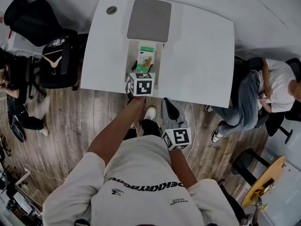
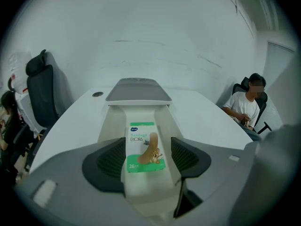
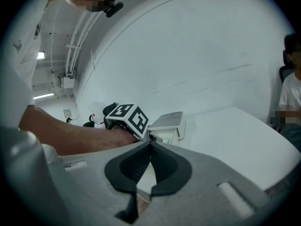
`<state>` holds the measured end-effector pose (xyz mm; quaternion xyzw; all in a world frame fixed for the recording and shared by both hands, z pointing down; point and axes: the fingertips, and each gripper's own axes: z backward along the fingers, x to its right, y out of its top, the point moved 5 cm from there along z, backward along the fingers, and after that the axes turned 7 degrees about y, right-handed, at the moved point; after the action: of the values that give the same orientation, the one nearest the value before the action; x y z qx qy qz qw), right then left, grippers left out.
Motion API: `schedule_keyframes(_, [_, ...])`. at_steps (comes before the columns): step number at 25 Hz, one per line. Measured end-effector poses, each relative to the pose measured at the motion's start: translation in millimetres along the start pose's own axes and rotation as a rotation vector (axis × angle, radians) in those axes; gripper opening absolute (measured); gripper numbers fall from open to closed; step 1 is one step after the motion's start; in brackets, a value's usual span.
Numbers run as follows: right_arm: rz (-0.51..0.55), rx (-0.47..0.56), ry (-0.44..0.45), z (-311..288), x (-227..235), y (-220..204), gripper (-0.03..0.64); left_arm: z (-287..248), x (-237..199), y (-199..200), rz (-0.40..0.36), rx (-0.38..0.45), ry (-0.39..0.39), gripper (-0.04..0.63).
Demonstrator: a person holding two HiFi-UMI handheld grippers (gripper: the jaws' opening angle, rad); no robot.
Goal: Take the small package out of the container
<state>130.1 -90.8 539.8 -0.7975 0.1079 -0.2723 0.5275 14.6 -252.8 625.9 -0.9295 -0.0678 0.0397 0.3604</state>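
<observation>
- pkg [image 2: 145, 145]: green-and-white box, lies flat inside container [image 2: 115, 121]
- container: white open tray on table [image 2: 207, 121]; grey lid [image 2: 138, 89] at its far end
- L gripper [image 2: 148, 158]: at container's near end, jaws apart, one each side of pkg, pads not pressing it
- R gripper [image 3: 150, 147]: jaws together, nothing btw them; held off table's near edge, well apart from container
- bkgd: person [image 2: 244, 108] seated at table's right
</observation>
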Motion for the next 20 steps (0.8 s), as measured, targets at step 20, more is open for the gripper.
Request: schedule_keyframes(20, [-0.019, -0.018, -0.01, 1.3, 8.9, -7.3, -0.002, -46.4, -1.4, -8.4, 0.018, -0.093, 0.057, 0.342])
